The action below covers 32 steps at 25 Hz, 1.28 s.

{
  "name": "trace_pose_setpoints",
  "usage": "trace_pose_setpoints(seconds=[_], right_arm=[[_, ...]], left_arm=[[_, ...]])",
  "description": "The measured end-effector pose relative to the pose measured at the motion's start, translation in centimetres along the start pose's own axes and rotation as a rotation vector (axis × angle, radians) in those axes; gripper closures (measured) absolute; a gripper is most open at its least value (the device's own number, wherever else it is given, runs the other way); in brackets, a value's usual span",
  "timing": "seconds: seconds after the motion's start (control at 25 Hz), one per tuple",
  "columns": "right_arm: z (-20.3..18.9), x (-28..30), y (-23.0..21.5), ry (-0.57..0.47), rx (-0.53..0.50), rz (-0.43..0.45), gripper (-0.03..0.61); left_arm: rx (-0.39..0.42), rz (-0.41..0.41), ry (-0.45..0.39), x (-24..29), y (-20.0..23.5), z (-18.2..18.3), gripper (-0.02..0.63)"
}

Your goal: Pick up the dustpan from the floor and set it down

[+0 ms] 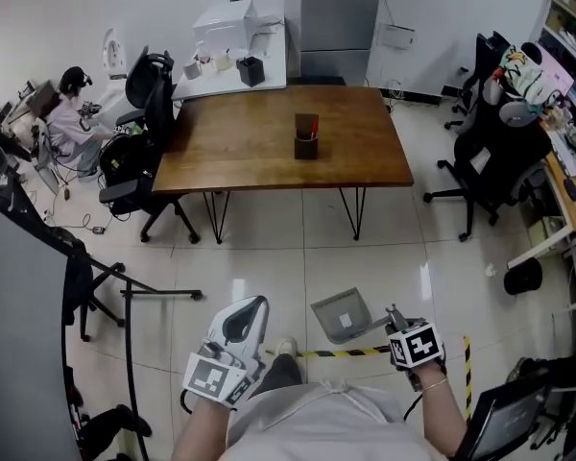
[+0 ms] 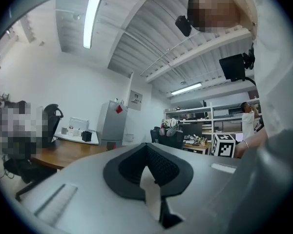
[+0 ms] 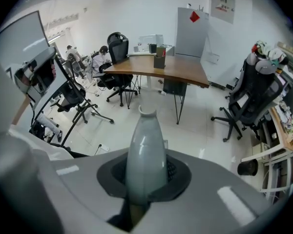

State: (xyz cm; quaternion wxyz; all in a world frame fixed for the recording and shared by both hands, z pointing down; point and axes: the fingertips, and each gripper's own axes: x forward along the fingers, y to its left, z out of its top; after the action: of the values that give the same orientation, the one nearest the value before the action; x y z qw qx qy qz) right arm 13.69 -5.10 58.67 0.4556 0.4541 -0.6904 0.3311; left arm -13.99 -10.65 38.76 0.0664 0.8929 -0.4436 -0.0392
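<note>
Currently the right gripper (image 1: 396, 318) is clamping the dustpan (image 1: 344, 313) by its handle (image 3: 145, 152), the pan lying just ahead and to its left. The left gripper (image 1: 248, 313) is closed on nothing. Gripped at only 1 narrow point, the pan could be twisting loose. Whether it is clearing the floor (image 1: 269, 257) is unclear.

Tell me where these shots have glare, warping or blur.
Head view: lamp reflections glare off the glossy floor beside the dustpan; the rest is sharp. Left gripper view: heavy fisheye with dark corners, and the ceiling strip light is blown out. Right gripper view: the dustpan's handle between the jaws looms large and soft with a highlight streak, and the table edge bows.
</note>
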Motion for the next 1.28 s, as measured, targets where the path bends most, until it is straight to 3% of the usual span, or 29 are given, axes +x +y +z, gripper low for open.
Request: trace_pose_setpoints(seconds=[0.24,0.36,0.56,0.84,1.12,1.28], right_arm=[[6.6,4.4,-1.0,-0.031,0.091,-0.051,0.541],[8.8,6.6,-1.7,-0.039,0.125,-0.076,0.541],[12.0,11.8,-4.0,-0.051,0.191,-0.070,0.541],[13.6,20.9,-8.2,-0.044,0.343,-0.114,0.541],[11.5,27.5,-8.6,-0.001,0.338,-0.129,0.534],[11.9,28.7,-8.4,-0.039,0.299,-0.149,0.538]], left_arm=[[-0.047,-0.035,0.025,3.9,7.7,0.2,0.598],[-0.090,-0.053,0.077,5.5,9.5,-1.5,0.598],[-0.097,-0.062,0.138,8.3,11.2,-3.7,0.598],[-0.140,0.003,0.205,12.0,13.8,-9.7,0.598],[-0.138,0.010,0.226,15.2,14.1,-12.8,0.598],[-0.176,0.056,0.206,15.3,15.8,-12.7,0.598]])
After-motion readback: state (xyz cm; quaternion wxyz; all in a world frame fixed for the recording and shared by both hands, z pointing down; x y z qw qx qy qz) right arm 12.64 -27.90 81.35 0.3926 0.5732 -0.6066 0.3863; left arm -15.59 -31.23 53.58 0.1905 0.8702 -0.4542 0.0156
